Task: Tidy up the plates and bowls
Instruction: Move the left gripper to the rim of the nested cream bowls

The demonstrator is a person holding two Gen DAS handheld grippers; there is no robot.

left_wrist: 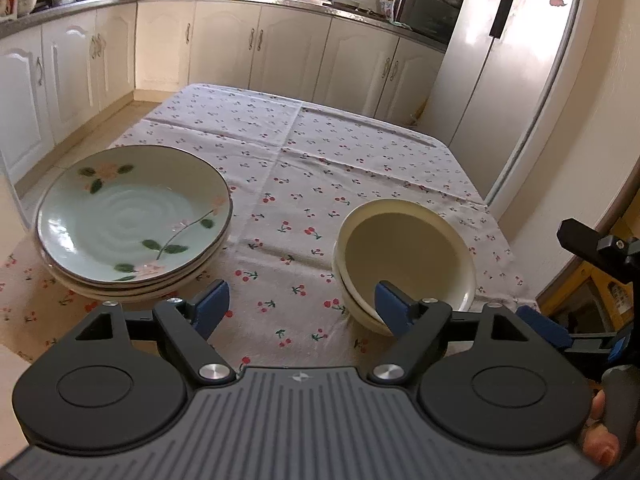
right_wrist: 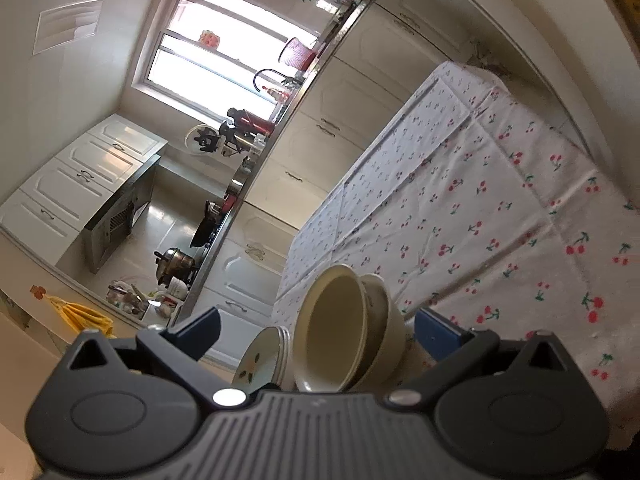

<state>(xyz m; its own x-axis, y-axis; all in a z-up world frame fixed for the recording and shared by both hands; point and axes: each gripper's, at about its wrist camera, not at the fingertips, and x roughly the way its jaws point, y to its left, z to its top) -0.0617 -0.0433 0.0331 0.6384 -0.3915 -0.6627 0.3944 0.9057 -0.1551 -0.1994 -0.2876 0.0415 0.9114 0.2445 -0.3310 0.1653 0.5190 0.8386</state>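
Kitchen, table (left_wrist: 360,152) under a cherry-print cloth (left_wrist: 288,216). Near edge of that table as landmark throughout.

Stack of plates (left_wrist: 132,216) at the table's near left corner, top plate pale green with painted flowers, rims of others showing beneath. Stacked bowls (left_wrist: 404,256), cream, at the near right of the table, well apart from the plates, upper bowl tilted in the lower one with its mouth leaning toward the camera. Bare cloth between the two stacks.

Left tongs (left_wrist: 302,306) over the table's near edge, pointed downward, spread wide, nothing between the blue pads. Right-hand pad (left_wrist: 390,304) overlapping the near rim of the bowls in the left wrist view; contact impossible to tell. Left-hand pad just beside the plates' near rim, clear of it.

Right tongs (right_wrist: 320,330) at the table's near right side, rolled strongly over, spread apart around the bowls (right_wrist: 344,320), with the bowls lying between the pads; touching or not, cannot tell. Plates (right_wrist: 262,358) seen past the bowls in the right wrist view. Fingers (left_wrist: 600,436) on a handle at the lower right of the left wrist view.

Cabinets (left_wrist: 224,44) and a fridge (left_wrist: 504,60) beyond the table's far edge.
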